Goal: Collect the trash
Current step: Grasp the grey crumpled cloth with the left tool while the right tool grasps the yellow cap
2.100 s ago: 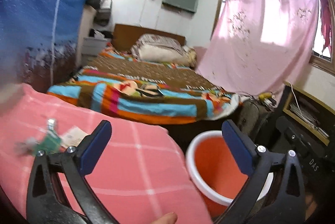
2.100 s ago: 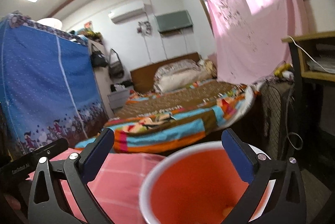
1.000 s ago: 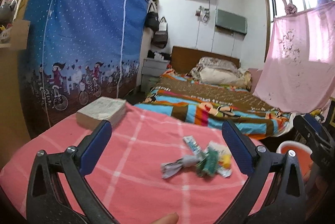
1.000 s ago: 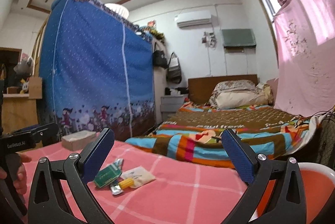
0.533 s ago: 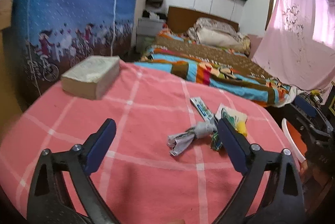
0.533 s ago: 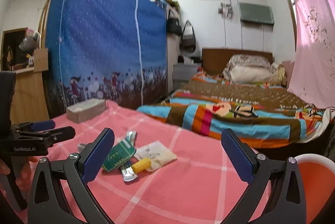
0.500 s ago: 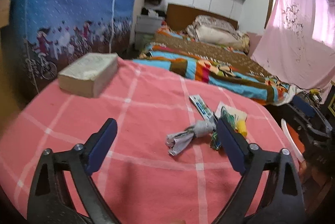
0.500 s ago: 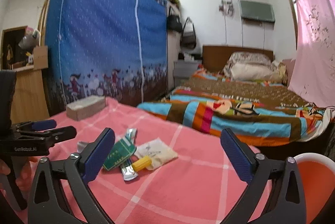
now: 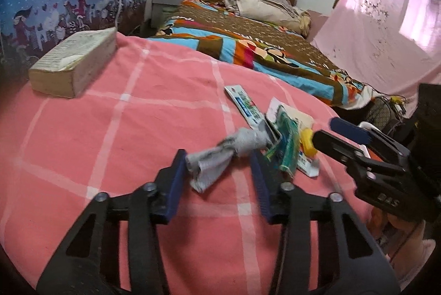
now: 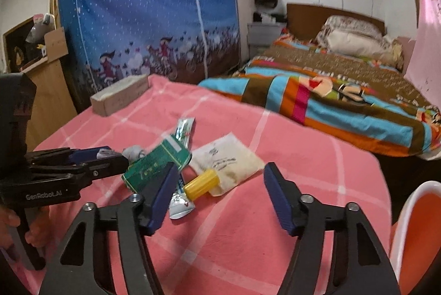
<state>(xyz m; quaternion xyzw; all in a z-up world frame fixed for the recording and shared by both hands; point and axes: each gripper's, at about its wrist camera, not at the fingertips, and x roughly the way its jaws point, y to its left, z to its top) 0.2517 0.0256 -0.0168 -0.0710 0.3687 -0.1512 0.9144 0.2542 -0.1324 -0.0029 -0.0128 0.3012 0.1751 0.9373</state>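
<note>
Here, what you have in front of you:
Trash pile: five pieces, close together on the pink checked surface (image 9: 115, 129), toward its bucket-side edge.
Grey wrapper (image 9: 223, 154): one, twisted; long axis runs from your left gripper up-right into the pile.
Green carton (image 10: 157, 165): one, flattened; long axis slants from lower left to upper right in the right view.
Toothpaste tube (image 9: 242, 105): one; flat crimped end points toward the bed (image 9: 261, 47), the other end is under the carton.
Yellow cap (image 10: 202, 183): one, lying on its side, pointing up-right.
Paper sachet (image 10: 228, 162): one, flat.
Left gripper (image 9: 217, 171): jaws half open, just been closing; grey wrapper between them, left pad touching, right pad clear.
Right gripper (image 10: 220, 193): jaws half open, just been closing; cap and sachet lie beyond the tips, nothing gripped.
Orange bucket (image 10: 413, 226): one, beside the surface's right edge.
Book (image 9: 74, 61): one, far left corner.
</note>
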